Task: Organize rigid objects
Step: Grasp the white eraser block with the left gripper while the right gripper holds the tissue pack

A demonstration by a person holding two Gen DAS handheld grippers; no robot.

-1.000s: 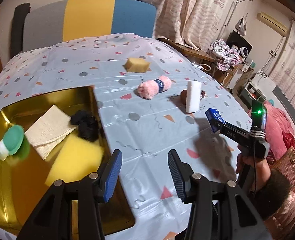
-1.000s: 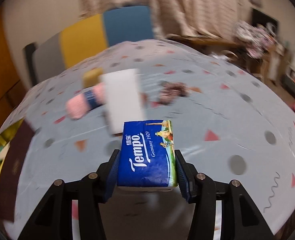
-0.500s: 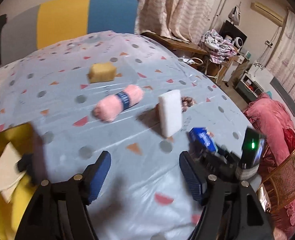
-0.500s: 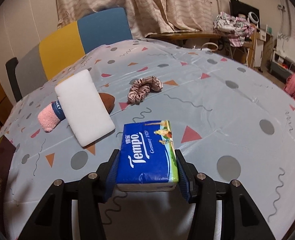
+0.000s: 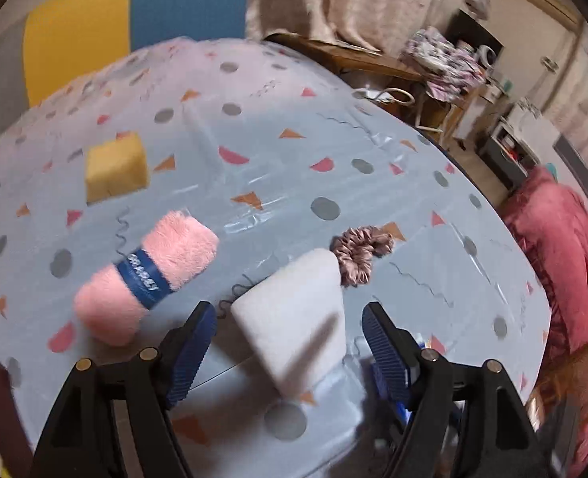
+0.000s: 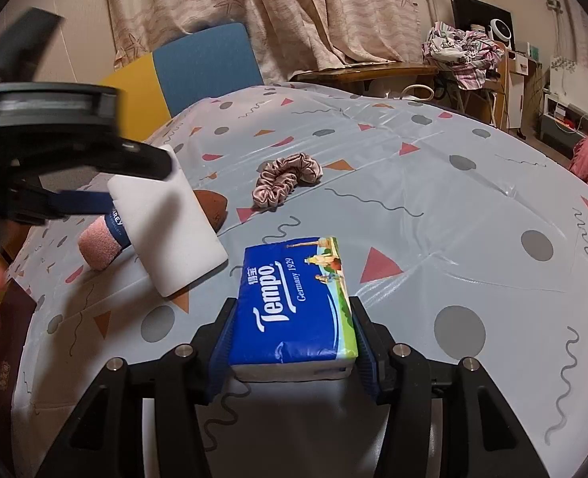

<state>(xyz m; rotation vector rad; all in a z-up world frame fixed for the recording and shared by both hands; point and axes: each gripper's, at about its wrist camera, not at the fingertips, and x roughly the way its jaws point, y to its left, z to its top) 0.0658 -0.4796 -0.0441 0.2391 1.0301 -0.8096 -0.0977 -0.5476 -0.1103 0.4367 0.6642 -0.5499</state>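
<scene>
Left wrist view: my left tool [image 5: 288, 348] hangs over the patterned worktop [image 5: 278, 167], its jaws wide and opening, the white block [image 5: 294, 314] standing between them with no pad touching it. A pink yarn roll [image 5: 146, 275] lies just left of the block, a pink scrunchie [image 5: 359, 253] at the block's far corner, and a yellow sponge [image 5: 114, 167] farther back.

Right wrist view: my right tool [image 6: 294, 352] holds a blue Tempo tissue pack [image 6: 297, 298] clamped between both pads, low over the worktop. The white block leans against a brown object [image 6: 212, 209] to the left, under my left tool; the scrunchie lies beyond.
</scene>
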